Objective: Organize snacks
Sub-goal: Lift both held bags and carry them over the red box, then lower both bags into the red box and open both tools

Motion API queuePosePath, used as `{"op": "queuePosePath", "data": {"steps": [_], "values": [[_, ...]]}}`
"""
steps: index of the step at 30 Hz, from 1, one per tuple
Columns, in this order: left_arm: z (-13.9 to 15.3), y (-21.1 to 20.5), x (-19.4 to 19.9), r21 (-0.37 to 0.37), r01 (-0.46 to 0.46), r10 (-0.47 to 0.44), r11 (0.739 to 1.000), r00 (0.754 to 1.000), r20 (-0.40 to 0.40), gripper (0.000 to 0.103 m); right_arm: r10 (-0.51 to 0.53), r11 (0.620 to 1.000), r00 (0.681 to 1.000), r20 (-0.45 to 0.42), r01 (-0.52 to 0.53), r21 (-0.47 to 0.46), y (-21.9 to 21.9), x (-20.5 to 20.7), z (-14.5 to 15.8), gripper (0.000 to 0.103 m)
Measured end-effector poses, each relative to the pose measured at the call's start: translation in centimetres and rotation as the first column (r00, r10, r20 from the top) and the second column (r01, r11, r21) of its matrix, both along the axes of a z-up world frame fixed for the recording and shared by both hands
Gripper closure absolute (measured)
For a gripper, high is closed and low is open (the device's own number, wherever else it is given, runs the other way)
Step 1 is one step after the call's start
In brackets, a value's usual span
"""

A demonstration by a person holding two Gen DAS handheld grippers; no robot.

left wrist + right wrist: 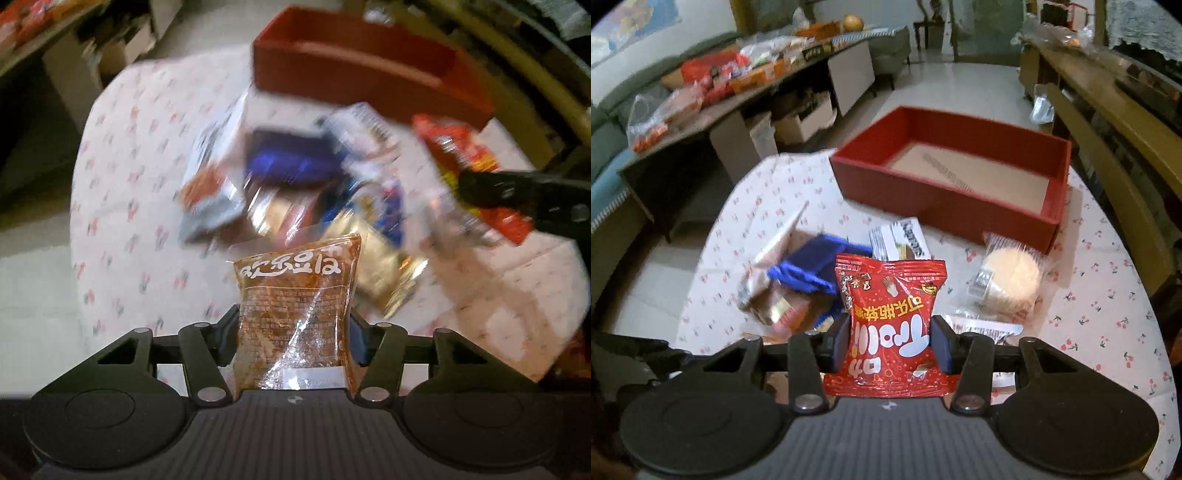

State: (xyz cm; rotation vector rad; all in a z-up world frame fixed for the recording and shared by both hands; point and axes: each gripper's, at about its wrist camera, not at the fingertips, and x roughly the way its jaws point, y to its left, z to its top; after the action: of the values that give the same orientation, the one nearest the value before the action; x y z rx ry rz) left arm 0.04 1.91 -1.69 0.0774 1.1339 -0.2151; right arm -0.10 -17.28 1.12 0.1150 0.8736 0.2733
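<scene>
My left gripper [293, 328] is shut on a brown clear snack packet [295, 314] and holds it above the table. My right gripper [889, 343] is shut on a red snack packet [890, 325]; this packet also shows in the left wrist view [469, 162], held by the right gripper's black finger. An open red box [879, 181] stands at the far side of the table and holds nothing; it also shows in the left wrist view [332, 74]. A pile of snacks lies between me and the box, with a blue packet [809, 266] and a round pastry in clear wrap [1012, 280].
The round table has a white cloth with a cherry print [1108, 295]. A long low table [738, 96] loaded with goods stands at the far left. A wooden chair [1108, 155] stands at the right of the table. The left wrist view is blurred.
</scene>
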Motion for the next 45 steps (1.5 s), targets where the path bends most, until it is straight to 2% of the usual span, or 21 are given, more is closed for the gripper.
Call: {"op": "queuePosePath", "data": {"steps": [3,6,11,16,25,36,45], "values": [[1.4,-0.6,0.7,-0.032,0.034,-0.033,0.999,0.998,0.05,0.039,-0.032,0.999,0.999,-0.016,0.032,0.004,-0.5,1.1,-0.3,0.051],[2.3,-0.9,2.8,-0.073,0.033,-0.028,0.997,0.997,0.067,0.039,-0.055,0.998,0.998,-0.036,0.055,0.006,-0.8,2.6,-0.7,0.051],[3.7,-1.8,6.9,-0.111,0.019,-0.007,0.994,0.994,0.108,0.039,-0.093,0.995,0.996,-0.011,0.093,0.036,-1.5,5.0,0.1,0.051],[4.7,-3.7,11.7,-0.102,0.034,-0.018,0.994,0.987,0.161,0.039,-0.149,0.988,0.989,0.006,0.149,0.039,-2.4,8.4,0.8,0.051],[5.1,-6.1,19.8,-0.102,0.021,0.001,0.995,0.978,0.208,0.039,-0.218,0.976,0.976,0.015,0.217,0.023,-3.7,15.5,0.5,0.051],[2.5,-7.9,25.5,-0.078,0.024,-0.004,0.997,0.969,0.246,0.039,-0.242,0.97,0.97,-0.011,0.241,-0.031,-4.6,21.6,-2.9,0.051],[-0.9,-7.7,27.1,-0.038,0.006,0.002,0.999,0.98,0.2,0.039,-0.214,0.974,0.976,-0.039,0.209,-0.091,-3.7,23.7,-5.6,0.05]]}}
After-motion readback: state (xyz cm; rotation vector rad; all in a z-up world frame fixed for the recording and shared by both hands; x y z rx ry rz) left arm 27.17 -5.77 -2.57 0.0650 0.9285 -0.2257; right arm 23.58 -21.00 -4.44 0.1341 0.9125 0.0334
